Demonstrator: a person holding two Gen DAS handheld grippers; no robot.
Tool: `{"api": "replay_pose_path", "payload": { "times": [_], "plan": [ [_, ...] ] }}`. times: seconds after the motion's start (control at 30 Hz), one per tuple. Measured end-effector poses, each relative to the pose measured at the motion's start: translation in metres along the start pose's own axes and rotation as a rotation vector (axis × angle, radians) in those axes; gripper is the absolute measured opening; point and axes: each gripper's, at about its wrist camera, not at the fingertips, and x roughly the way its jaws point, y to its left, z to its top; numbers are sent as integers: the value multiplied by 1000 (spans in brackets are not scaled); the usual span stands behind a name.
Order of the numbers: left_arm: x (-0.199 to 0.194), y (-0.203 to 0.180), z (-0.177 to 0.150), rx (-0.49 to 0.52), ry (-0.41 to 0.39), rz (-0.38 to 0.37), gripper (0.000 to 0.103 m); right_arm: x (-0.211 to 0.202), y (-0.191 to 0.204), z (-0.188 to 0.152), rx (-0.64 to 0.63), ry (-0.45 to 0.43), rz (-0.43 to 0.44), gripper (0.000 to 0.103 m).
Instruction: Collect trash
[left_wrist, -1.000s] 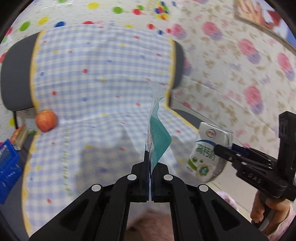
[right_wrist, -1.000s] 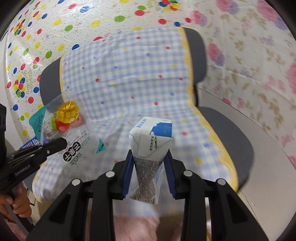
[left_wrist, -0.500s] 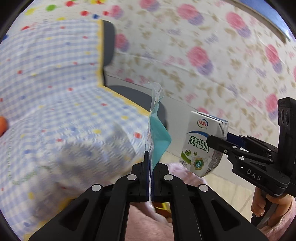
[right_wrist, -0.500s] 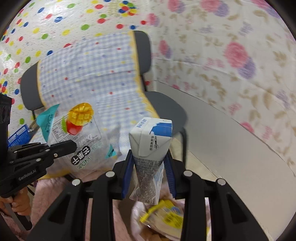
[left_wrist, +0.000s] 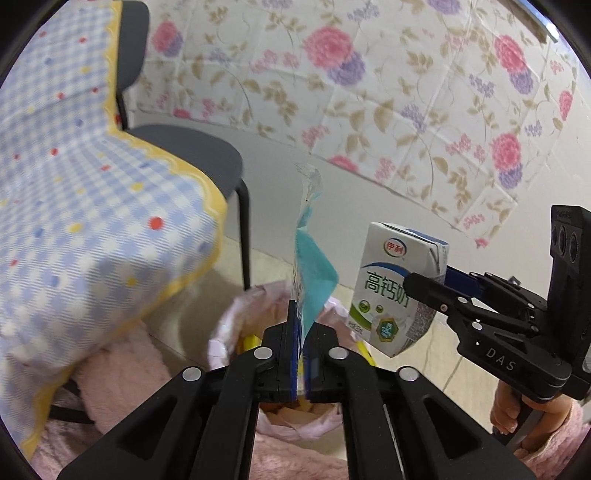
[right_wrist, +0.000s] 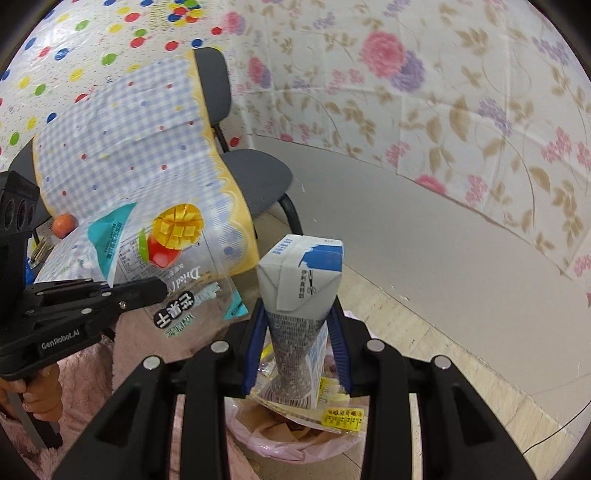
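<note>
The left gripper (left_wrist: 303, 354) has just been opening a little; the snack bag (right_wrist: 173, 266) stands between its jaws, which now show a thin gap. The right gripper (right_wrist: 299, 350) is clamped on the milk carton (right_wrist: 301, 295), squeezing its lower half. Both things hang over the bin with a pink bag (right_wrist: 295, 448), beside the chair (left_wrist: 192, 155).

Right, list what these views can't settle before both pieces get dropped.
- Trash bin: contents mostly hidden in the right wrist view by the milk carton and right gripper.
- Dried mango bag: edge-on in the left wrist view; whether the left gripper pads press it is unclear.
- Carton's small print: too small.
</note>
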Motion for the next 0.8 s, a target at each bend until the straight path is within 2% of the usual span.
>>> {"api": "replay_pose_path", "payload": {
  "times": [0.03, 0.07, 0.1, 0.13, 0.17, 0.3, 0.47, 0.6, 0.67, 0.7, 0.73, 0.8],
  "plan": [
    [7, -1, 0, -3, 28, -12, 13, 5, -4, -2, 10, 14, 1, 34],
    [13, -1, -1, -10, 45, -9, 31, 10, -7, -4, 14, 29, -6, 38],
    [17, -2, -2, -12, 50, -2, 54, 12, -8, -4, 18, 36, -13, 51],
    [18, -3, -3, -8, 52, 6, 61, 12, -12, -7, 28, 34, -15, 55],
    [19, -3, -5, -1, 52, 15, 64, 12, -14, -7, 34, 32, -16, 55],
    [12, 0, -5, -4, 37, 38, 64, 5, -22, -5, 45, 11, -35, 55],
    [3, 3, -6, 7, 22, 108, 66, 0, -20, -2, 39, 7, -21, 55],
    [-15, 5, -10, 27, -15, 191, 71, -6, -5, 2, 8, 6, -1, 72],
    [-25, 7, -11, 27, -33, 230, 83, -10, 4, 6, -13, -1, -1, 77],
    [-30, 7, -11, 27, -42, 243, 87, -13, 8, 8, -19, -8, -1, 85],
    [-36, 8, -11, 25, -51, 259, 88, -15, 11, 10, -23, -16, -1, 91],
    [-50, 12, -10, 15, -68, 296, 89, -21, 19, 16, -38, -37, 7, 97]
  ]
}}
